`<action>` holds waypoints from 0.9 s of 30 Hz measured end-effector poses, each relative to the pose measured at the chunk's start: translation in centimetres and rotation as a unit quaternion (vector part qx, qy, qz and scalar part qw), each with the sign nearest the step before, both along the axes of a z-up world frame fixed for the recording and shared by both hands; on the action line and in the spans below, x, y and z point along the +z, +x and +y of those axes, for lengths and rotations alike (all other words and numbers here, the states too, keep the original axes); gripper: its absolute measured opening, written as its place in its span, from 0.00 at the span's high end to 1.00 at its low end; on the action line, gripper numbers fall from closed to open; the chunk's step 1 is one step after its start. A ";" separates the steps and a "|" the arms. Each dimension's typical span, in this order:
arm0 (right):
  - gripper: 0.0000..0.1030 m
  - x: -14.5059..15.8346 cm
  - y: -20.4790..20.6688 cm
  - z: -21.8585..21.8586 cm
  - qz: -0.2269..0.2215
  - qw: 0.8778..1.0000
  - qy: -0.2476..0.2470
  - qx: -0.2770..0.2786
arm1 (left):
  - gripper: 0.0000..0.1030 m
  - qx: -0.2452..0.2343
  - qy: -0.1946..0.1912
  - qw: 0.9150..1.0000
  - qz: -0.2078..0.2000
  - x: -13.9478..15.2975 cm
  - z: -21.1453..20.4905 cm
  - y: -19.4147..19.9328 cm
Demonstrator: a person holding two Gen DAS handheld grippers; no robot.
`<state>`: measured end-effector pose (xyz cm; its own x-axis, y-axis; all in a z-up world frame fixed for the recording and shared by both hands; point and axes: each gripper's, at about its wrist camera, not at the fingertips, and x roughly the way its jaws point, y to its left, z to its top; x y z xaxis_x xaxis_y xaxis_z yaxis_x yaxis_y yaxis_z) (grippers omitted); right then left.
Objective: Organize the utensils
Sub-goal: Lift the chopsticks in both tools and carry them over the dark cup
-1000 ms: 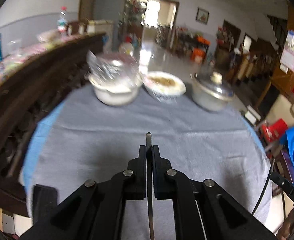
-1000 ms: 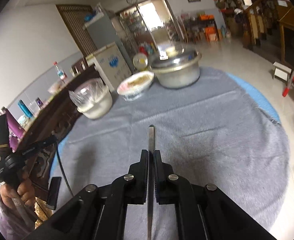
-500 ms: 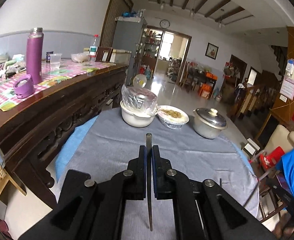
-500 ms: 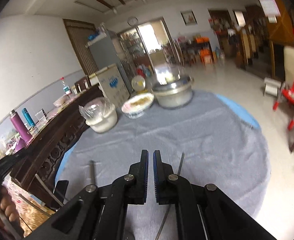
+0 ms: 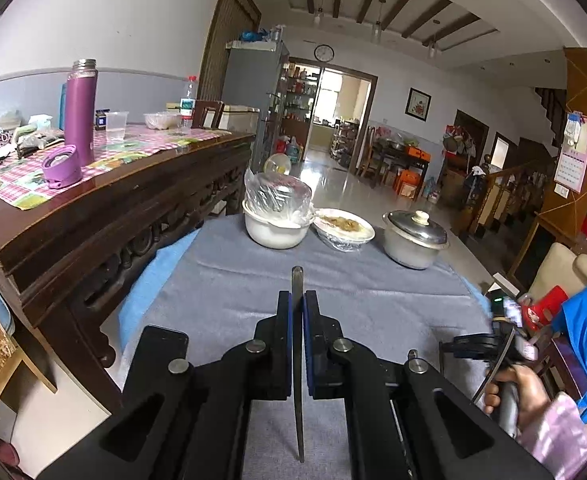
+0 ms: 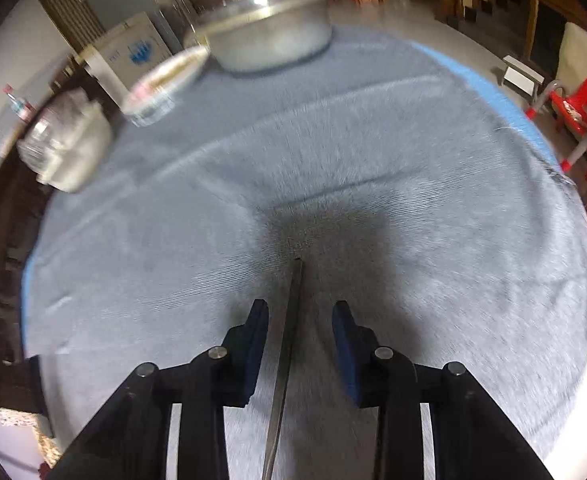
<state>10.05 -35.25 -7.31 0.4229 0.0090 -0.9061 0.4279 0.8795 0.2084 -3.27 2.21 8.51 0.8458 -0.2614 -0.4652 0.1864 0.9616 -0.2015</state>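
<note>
The left tongs (image 5: pixel 296 308) are pressed together on a thin metal utensil (image 5: pixel 298 360), pinched edge-on between the pads with its tip poking past them toward the far bowls; which kind of utensil it is cannot be told from this edge-on view. The right tongs (image 6: pixel 299 320) point steeply down at the grey cloth on the bench (image 6: pixel 453 200) and have just been opening: a second utensil (image 6: pixel 289 340) runs between the spread pads, nearer the left pad, with no pad visibly pressing on it. This looks like the laying-down step. To do it well, let that piece settle flat on the cloth before lifting away, and lift straight up so a pad does not drag it askew. The left piece would then go just beside it, parallel, tips level, near the front of the bench and well clear of the pot (image 5: pixel 413 240) and bowls (image 5: pixel 277 228).
</note>
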 end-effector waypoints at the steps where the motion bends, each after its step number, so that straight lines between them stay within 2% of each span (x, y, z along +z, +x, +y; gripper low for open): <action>1: 0.72 -0.5 0.7 0.2 0.015 1.000 -0.012 -0.002 | 0.95 0.001 -0.002 1.000 -0.002 0.1 0.1 -0.2; 4: 0.86 -0.3 1.3 1.7 0.024 0.997 -0.071 0.009 | 0.95 0.003 -0.007 1.000 -0.009 0.4 0.2 -0.7; 6: 0.91 -0.2 1.4 2.5 0.025 0.995 -0.096 0.024 | 0.95 0.003 -0.008 1.000 -0.013 0.6 0.1 -1.1; 11: 0.94 0.2 -1.0 1.5 0.000 0.997 -0.071 0.010 | 0.95 0.001 -0.015 1.000 -0.015 1.0 0.1 -2.2; 14: 0.94 2.2 -3.9 1.4 -0.052 0.997 -0.051 -0.001 | 0.95 0.008 -0.015 1.000 -0.026 1.8 0.5 -3.2; 18: 0.94 6.1 -8.5 1.6 -0.127 0.991 -0.046 -0.010 | 0.95 0.015 -0.021 0.999 -0.041 3.0 1.1 -4.8; 22: 0.94 10.5 -12.6 2.2 -0.220 0.975 -0.029 -0.017 | 0.95 0.013 -0.028 0.998 -0.050 3.8 1.4 -6.2; 25: 0.94 13.6 -16.2 3.5 -0.293 0.956 -0.026 -0.018 | 0.95 0.008 -0.035 0.998 -0.058 4.6 1.4 -7.3; 27: 0.94 15.2 -17.9 4.0 -0.325 0.945 -0.023 -0.019 | 0.95 0.005 -0.038 0.997 -0.068 5.2 1.5 -8.2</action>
